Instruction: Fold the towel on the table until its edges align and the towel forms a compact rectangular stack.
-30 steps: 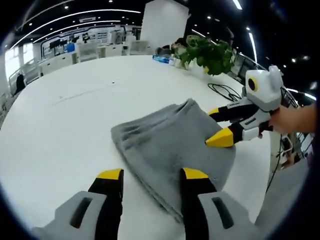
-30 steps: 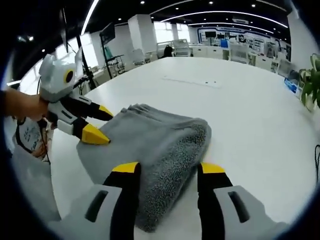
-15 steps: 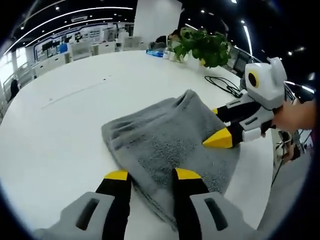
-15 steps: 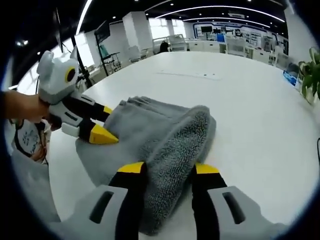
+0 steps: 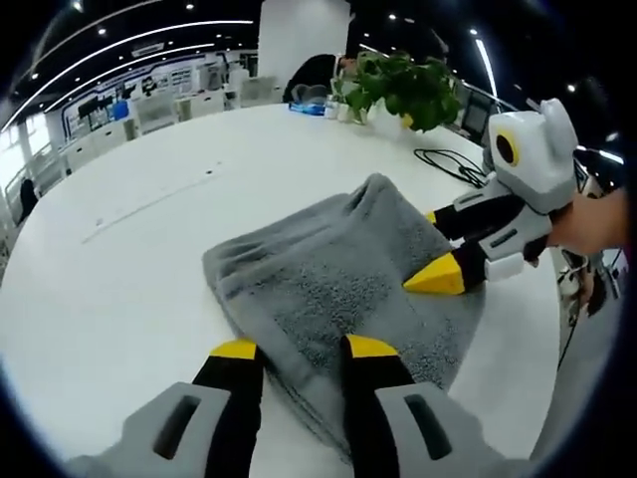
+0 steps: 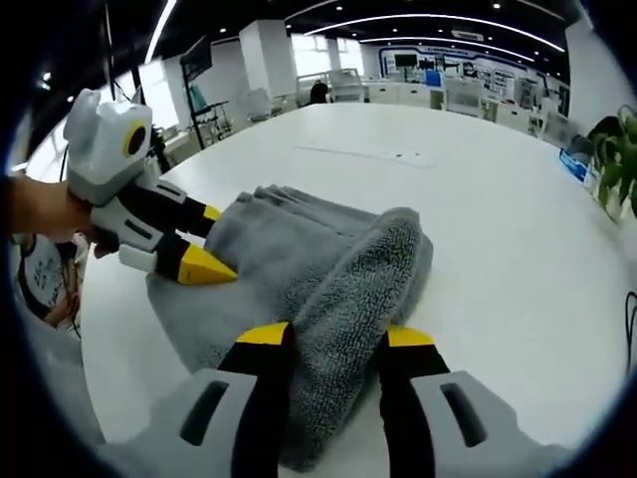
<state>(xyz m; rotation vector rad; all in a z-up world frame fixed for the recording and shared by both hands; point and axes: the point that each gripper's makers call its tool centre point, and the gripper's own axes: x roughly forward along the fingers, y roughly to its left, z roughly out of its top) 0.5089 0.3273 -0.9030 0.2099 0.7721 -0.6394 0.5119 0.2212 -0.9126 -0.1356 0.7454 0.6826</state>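
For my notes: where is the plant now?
In the left gripper view, the plant stands at the table's far edge, beyond the towel.

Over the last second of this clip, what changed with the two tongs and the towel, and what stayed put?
Both tongs narrowed onto the grey towel: the right tongs closed from wide open to pinching a raised fold at one corner, and the left tongs closed on the opposite edge. The towel bunched up slightly at the right tongs. It stayed folded in the same spot on the white table.
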